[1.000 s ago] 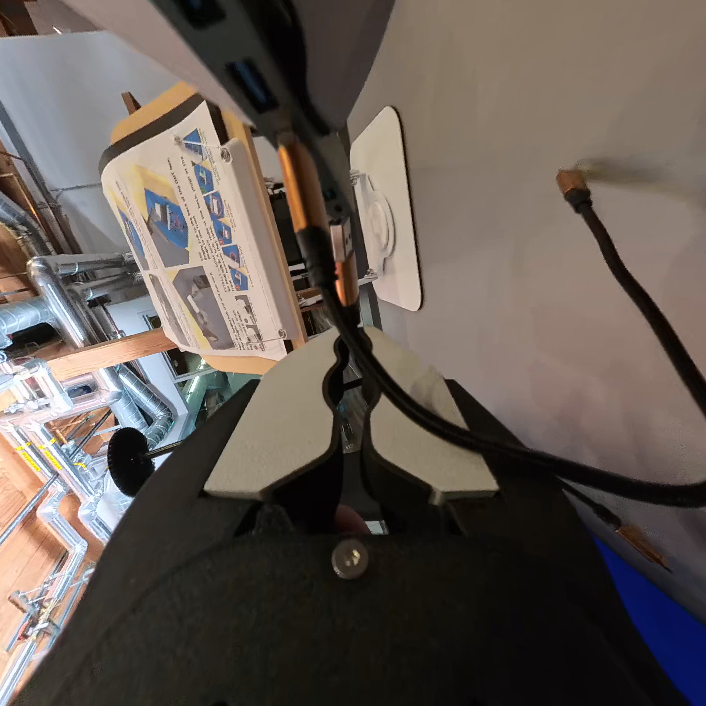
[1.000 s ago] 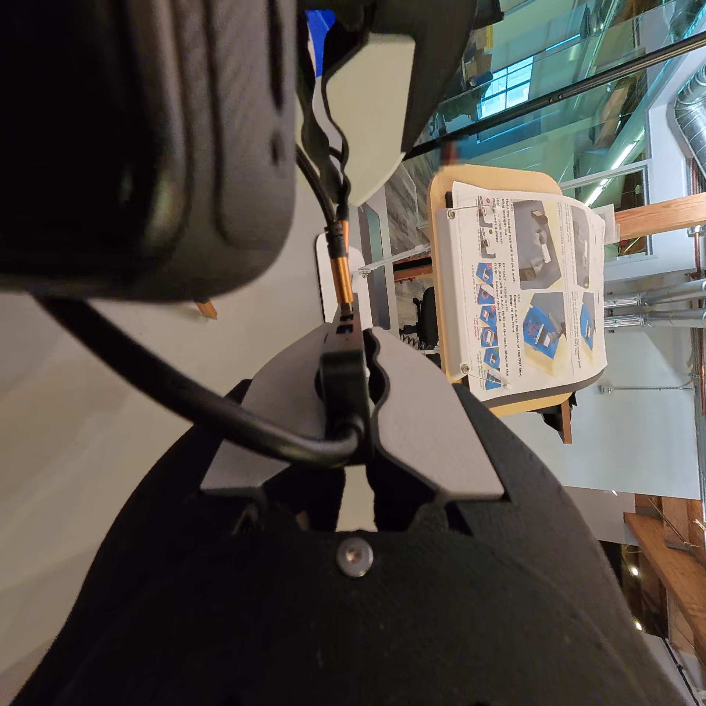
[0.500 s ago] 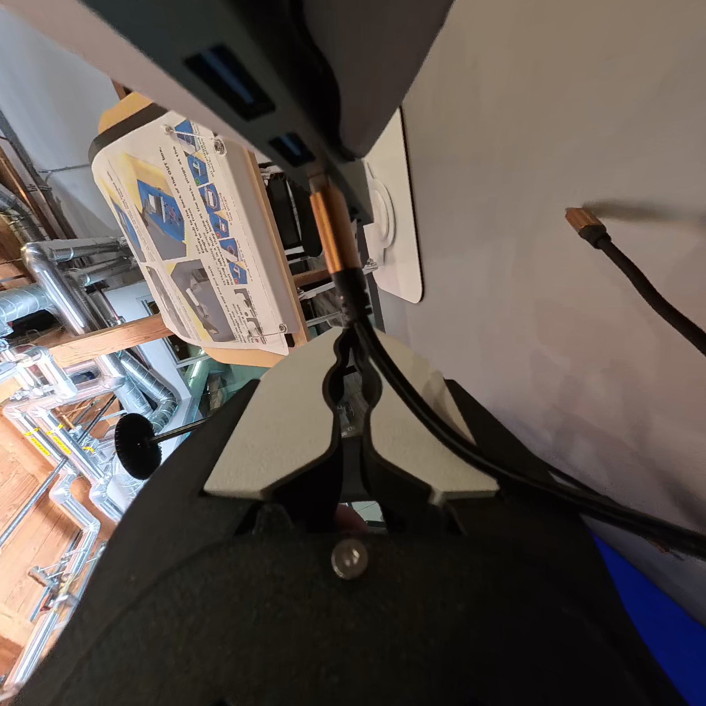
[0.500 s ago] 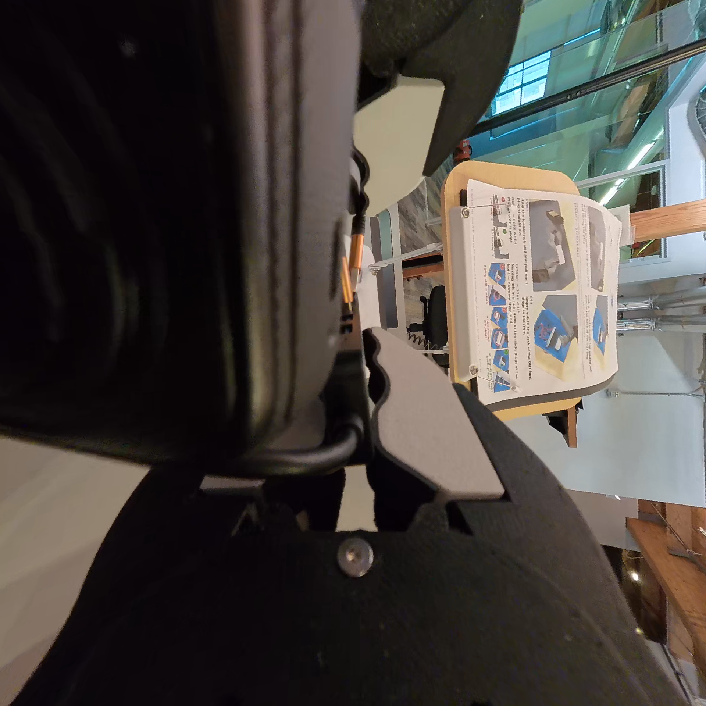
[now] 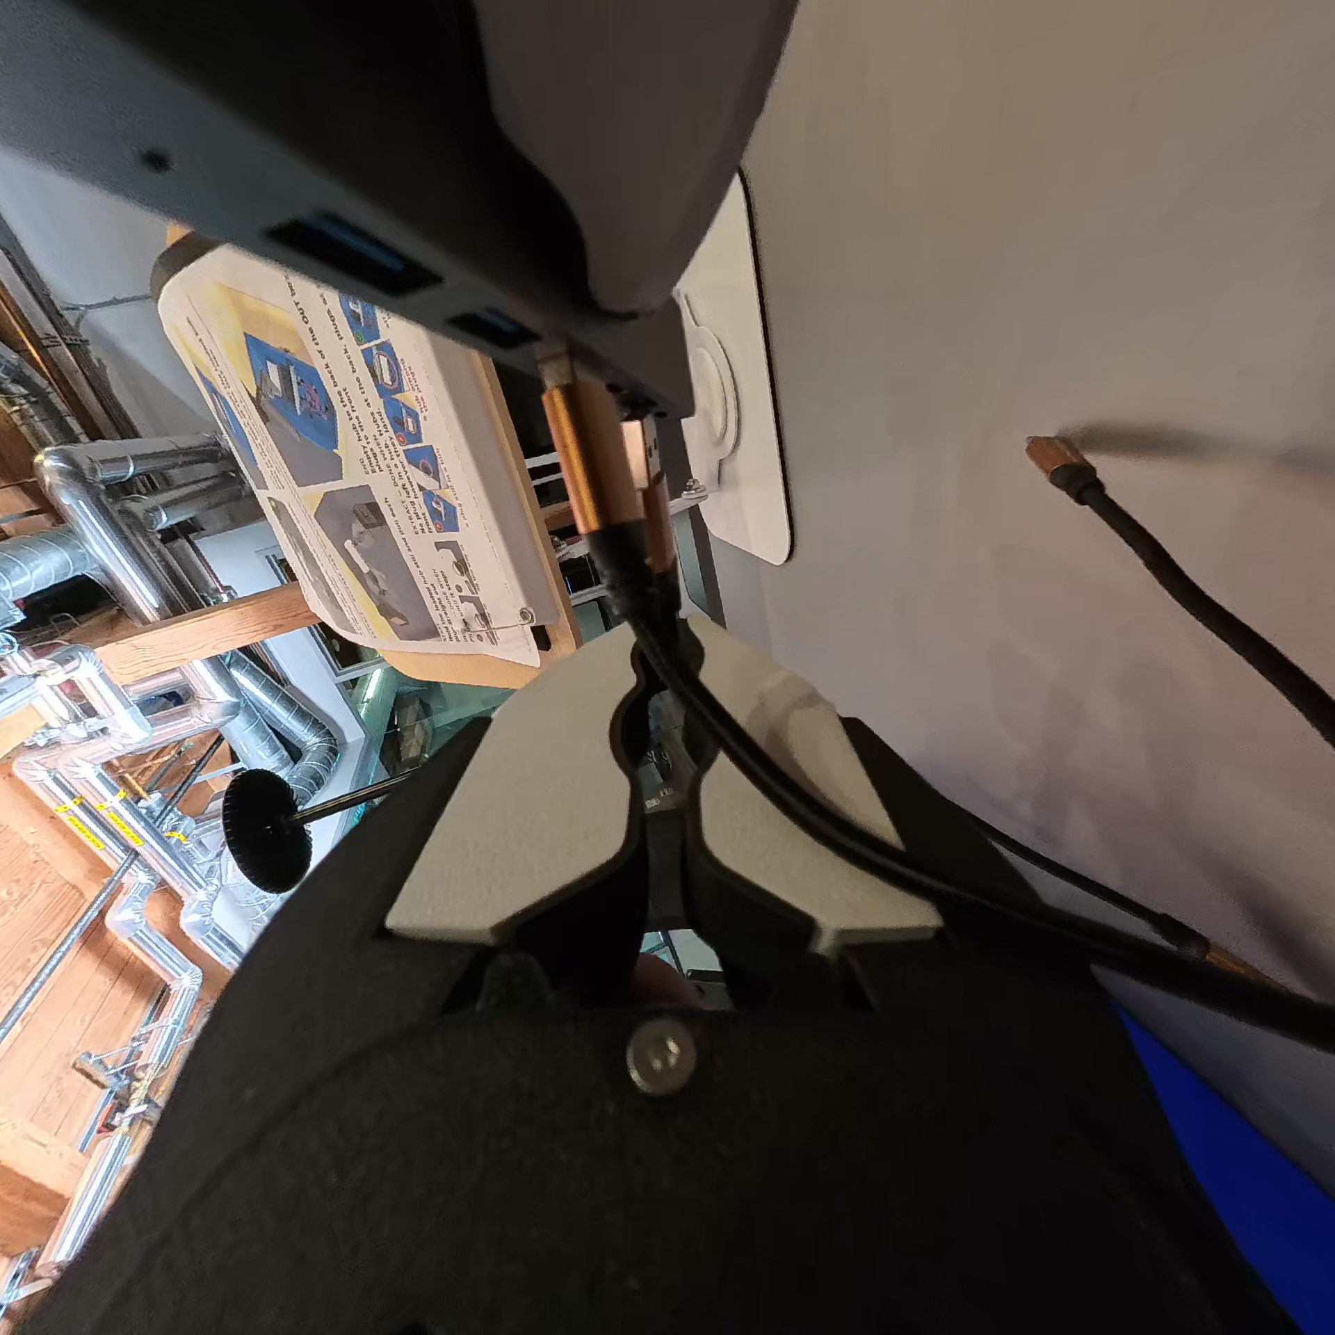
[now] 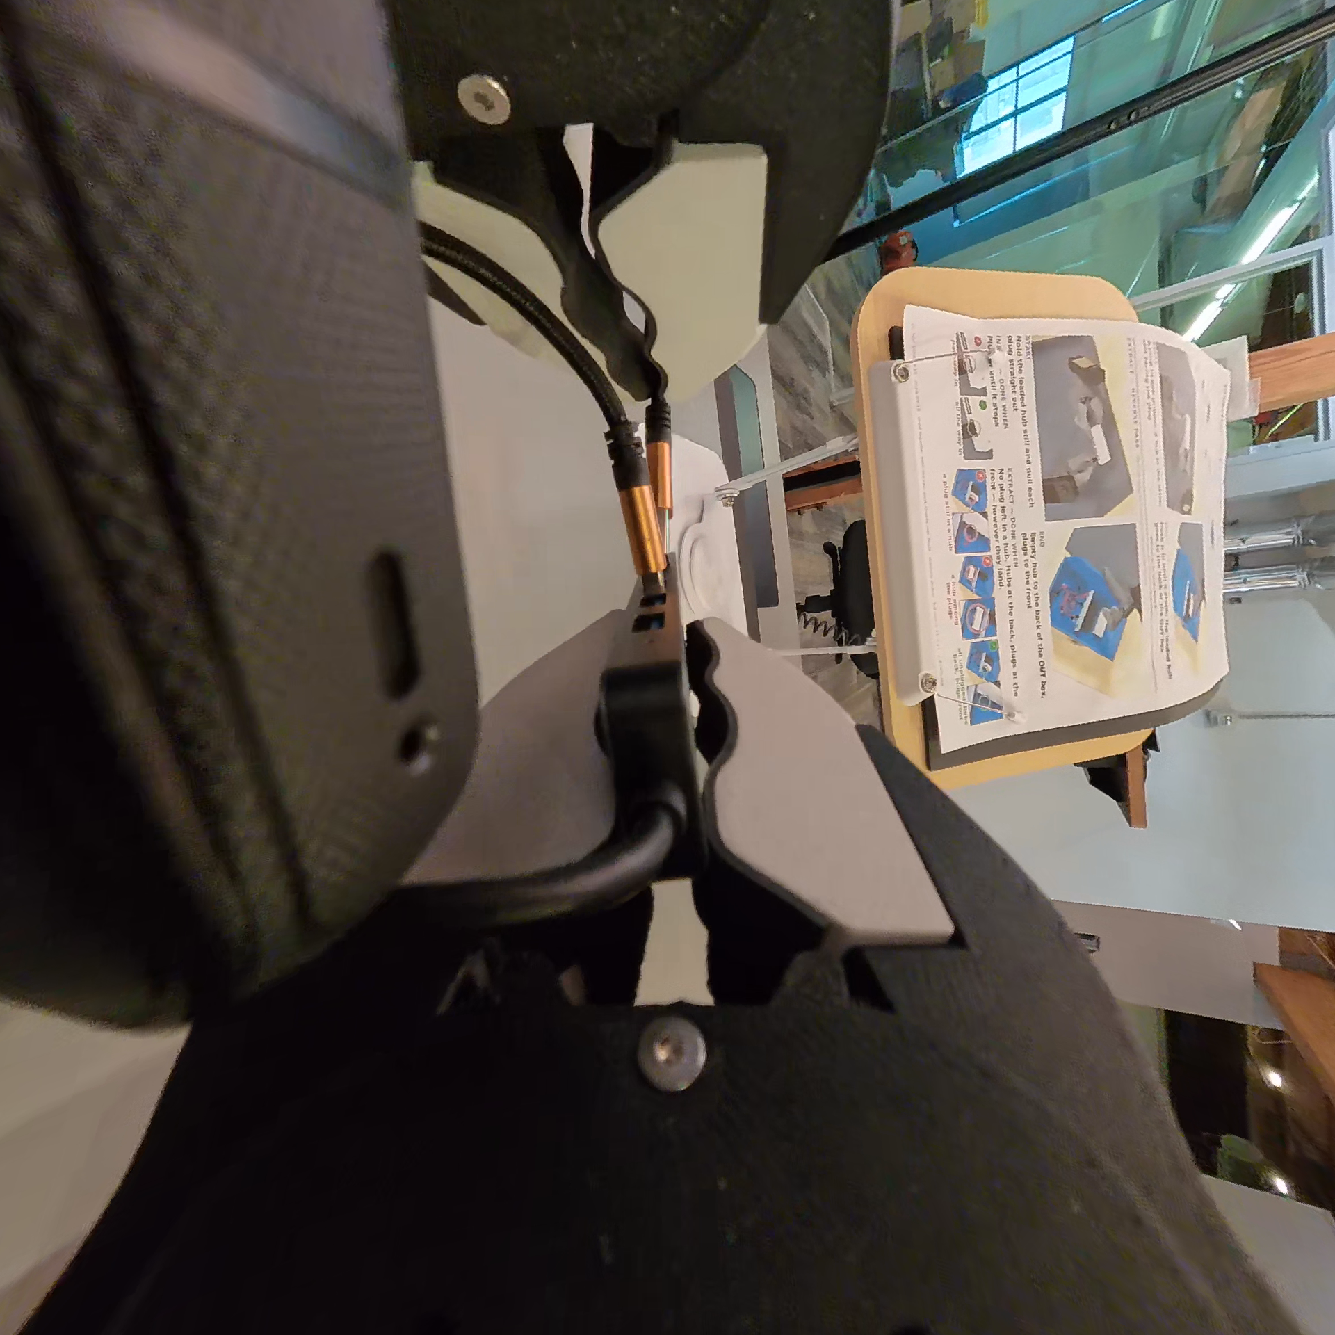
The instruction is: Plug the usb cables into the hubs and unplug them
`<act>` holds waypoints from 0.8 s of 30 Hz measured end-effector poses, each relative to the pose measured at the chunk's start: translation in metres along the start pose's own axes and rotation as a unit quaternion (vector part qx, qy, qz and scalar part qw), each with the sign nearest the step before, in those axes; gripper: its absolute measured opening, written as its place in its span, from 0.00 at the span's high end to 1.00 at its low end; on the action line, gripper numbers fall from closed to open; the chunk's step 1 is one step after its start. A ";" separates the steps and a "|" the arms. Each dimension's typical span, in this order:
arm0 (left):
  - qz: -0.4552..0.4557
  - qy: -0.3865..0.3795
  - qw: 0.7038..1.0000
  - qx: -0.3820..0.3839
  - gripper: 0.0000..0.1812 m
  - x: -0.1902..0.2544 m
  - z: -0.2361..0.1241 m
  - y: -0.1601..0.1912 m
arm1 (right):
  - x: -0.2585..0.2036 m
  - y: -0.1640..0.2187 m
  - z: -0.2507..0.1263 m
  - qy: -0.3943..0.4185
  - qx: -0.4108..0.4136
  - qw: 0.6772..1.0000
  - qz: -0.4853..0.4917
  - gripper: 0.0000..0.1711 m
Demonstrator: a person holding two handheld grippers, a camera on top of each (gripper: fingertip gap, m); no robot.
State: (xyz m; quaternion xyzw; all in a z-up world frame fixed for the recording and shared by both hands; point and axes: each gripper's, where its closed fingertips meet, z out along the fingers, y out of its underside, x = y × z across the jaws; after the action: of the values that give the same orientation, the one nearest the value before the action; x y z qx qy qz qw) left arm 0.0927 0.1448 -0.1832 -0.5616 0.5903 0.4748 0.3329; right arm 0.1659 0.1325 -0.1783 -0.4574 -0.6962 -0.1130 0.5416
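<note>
My right gripper point(image 6: 657, 630) is shut on a slim black USB hub point(image 6: 643, 693) with blue ports, which fills the top of the left wrist view point(image 5: 361, 238). A copper-sleeved plug point(image 5: 589, 462) sits in the hub's end port with its silver tip showing; it also shows in the right wrist view point(image 6: 643, 527). A second, thinner copper plug point(image 5: 654, 520) lies beside it, outside the hub. My left gripper point(image 5: 661, 650) is shut on black braided cable point(image 5: 795, 787) just behind these plugs; I cannot tell which cable. It faces the hub from above in the right wrist view point(image 6: 654, 361).
A third black cable with a copper plug point(image 5: 1051, 459) lies loose on the grey table point(image 5: 1011, 217). A white plate point(image 5: 751, 448) lies farther off. A board with an instruction sheet point(image 6: 1047, 542) stands behind. A large dark grey object point(image 6: 217, 433) blocks the right view's left side.
The hub has come closer to my left gripper. The plug's silver tip now shows between its copper sleeve and the hub. Both grippers have stayed shut.
</note>
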 end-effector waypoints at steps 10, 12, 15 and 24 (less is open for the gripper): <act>0.003 0.016 1.000 -0.007 0.98 0.005 -0.002 -0.003 | 0.000 0.001 0.000 -0.002 -0.001 1.000 0.003 0.93; 0.002 0.009 1.000 -0.009 0.98 0.003 -0.002 -0.003 | -0.001 0.002 0.000 -0.005 -0.002 1.000 0.005 0.93; -0.003 0.004 1.000 -0.007 0.98 0.001 -0.002 -0.004 | 0.001 0.002 -0.001 -0.006 0.003 1.000 0.010 0.93; -0.017 0.005 1.000 -0.010 0.98 0.000 0.001 -0.001 | -0.001 -0.001 -0.002 -0.012 0.011 1.000 0.005 0.91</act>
State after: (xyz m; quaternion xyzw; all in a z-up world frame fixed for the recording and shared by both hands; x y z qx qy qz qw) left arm 0.0932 0.1455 -0.1839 -0.5775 0.5775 0.4718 0.3323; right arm 0.1663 0.1299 -0.1782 -0.4564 -0.7014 -0.0968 0.5389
